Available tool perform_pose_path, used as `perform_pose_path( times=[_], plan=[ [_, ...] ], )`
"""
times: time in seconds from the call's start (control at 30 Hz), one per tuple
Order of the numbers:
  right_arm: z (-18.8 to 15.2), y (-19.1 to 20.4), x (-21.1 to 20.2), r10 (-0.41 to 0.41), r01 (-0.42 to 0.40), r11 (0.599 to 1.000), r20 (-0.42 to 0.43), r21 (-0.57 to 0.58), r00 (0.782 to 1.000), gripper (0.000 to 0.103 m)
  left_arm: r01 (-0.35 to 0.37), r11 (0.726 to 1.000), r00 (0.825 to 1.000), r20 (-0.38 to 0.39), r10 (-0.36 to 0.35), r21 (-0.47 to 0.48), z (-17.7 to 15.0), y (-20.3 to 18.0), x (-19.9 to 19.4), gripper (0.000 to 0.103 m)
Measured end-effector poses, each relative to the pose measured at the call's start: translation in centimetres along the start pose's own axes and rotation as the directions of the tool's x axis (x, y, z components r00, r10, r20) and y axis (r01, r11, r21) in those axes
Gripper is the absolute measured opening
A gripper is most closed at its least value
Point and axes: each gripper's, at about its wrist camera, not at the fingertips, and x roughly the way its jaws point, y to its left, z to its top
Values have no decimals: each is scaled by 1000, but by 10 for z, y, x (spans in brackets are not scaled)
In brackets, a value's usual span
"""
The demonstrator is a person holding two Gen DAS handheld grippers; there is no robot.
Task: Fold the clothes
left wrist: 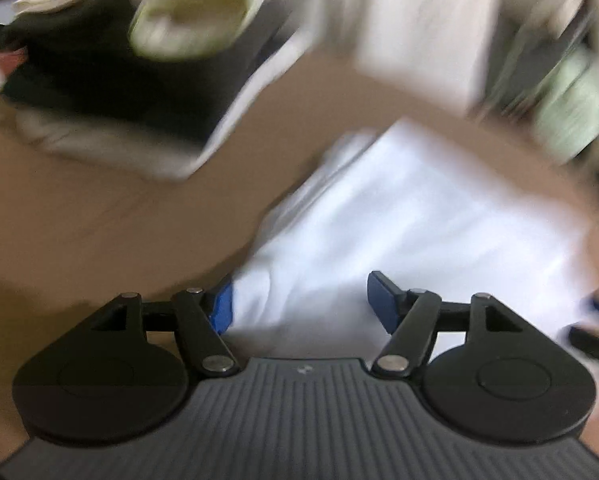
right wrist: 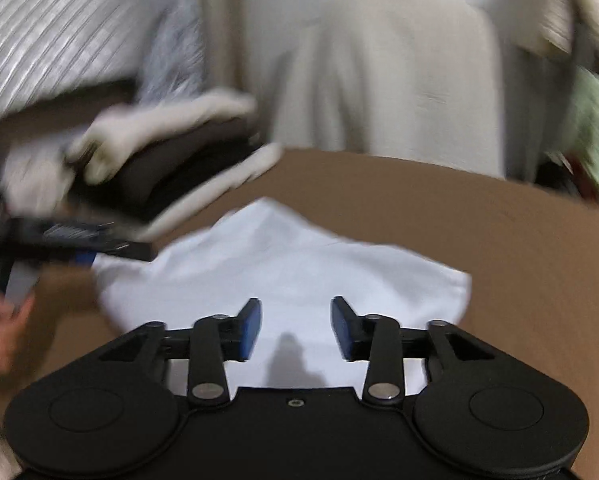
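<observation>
A white garment (left wrist: 399, 216) lies folded and flat on the brown table (left wrist: 79, 220). My left gripper (left wrist: 302, 305) hovers over its near edge with the blue pads wide apart and nothing pinched between them. The right wrist view shows the same white garment (right wrist: 283, 264) under my right gripper (right wrist: 296, 327), which is open too, its pads clear of the cloth. The left gripper (right wrist: 79, 248) also shows at that view's left edge, carried by a hand (right wrist: 3, 332). Both views are blurred.
A stack of folded dark and white clothes (left wrist: 111, 80) sits at the table's far left, also seen as the stack (right wrist: 171, 168). A beige chair (right wrist: 399, 80) stands beyond the table edge, with pale green cloth (right wrist: 595, 128) to the right and striped fabric (right wrist: 59, 40) to the left.
</observation>
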Motion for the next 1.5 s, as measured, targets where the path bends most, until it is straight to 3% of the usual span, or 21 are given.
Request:
perform_pose_path(
  times=[0.1,0.2,0.3,0.33,0.43,0.53,0.57,0.67,0.8,0.83,0.93,1.0,1.1,1.2,1.27,1.3,1.33,1.37,1.43,1.47,1.5],
  plan=[
    [-21,-5,23,36,-30,998,-83,63,996,59,6,997,1000,-5,-7,-82,-13,14,5,76],
    [-40,-23,19,41,-23,989,-120,147,992,59,-34,999,999,0,34,12,-10,7,3,76],
    [-47,-25,12,0,11,998,-158,69,987,59,-75,992,997,9,74,103,-7,-1,2,81],
    [-47,-24,9,-12,21,999,-174,50,985,59,-77,993,997,7,77,85,-6,2,2,86],
    [-44,-25,0,-37,47,998,-215,39,976,61,-87,996,996,2,87,34,-2,12,2,86],
    [-45,-29,-2,-50,66,996,-243,56,969,68,-207,978,978,44,206,26,1,25,-6,83],
    [-47,-32,-4,-48,70,994,-249,81,967,69,-199,980,979,41,198,10,2,30,-10,81],
    [-49,-46,-9,-27,76,982,-265,175,964,70,-59,989,998,-5,59,-136,7,50,-23,75],
    [-47,-55,-16,-49,104,975,-271,196,961,70,44,971,998,-26,-51,-237,7,63,-46,77],
    [-45,-57,-18,-55,111,974,-269,197,961,70,64,964,997,-30,-75,-258,5,65,-50,78],
    [-42,-71,-26,-27,93,957,-237,274,971,71,163,902,972,-89,-216,-400,-10,76,-34,79],
    [-40,-83,-24,28,44,934,-195,356,980,71,141,885,962,-149,-228,-444,-18,74,-14,80],
    [-36,-101,5,115,-19,892,-187,451,976,72,180,903,969,-87,-231,-391,-14,62,-9,90],
    [-31,-123,42,116,9,852,-205,524,972,72,262,868,955,-17,-296,-421,-11,64,2,94],
    [-31,-140,59,108,0,799,-144,602,984,76,299,850,949,43,-312,-433,-12,67,12,95],
    [-28,-142,66,109,-13,799,-124,602,986,76,316,848,947,81,-312,-425,-12,68,15,93],
    [-25,-141,71,112,-26,812,-112,584,987,75,331,847,943,117,-311,-416,-12,69,19,68],
    [-21,-140,76,116,-40,824,-99,565,988,68,315,866,949,121,-291,-388,-10,65,23,37],
    [-13,-135,83,119,-60,855,-81,515,990,31,295,876,956,124,-268,-383,-10,62,27,27],
    [-8,-130,78,113,-69,871,-62,487,992,25,285,879,958,126,-256,-381,-9,60,28,17],
    [-3,-125,71,107,-79,884,-35,460,994,21,286,872,958,135,-253,-397,-7,61,22,15]
  ],
)
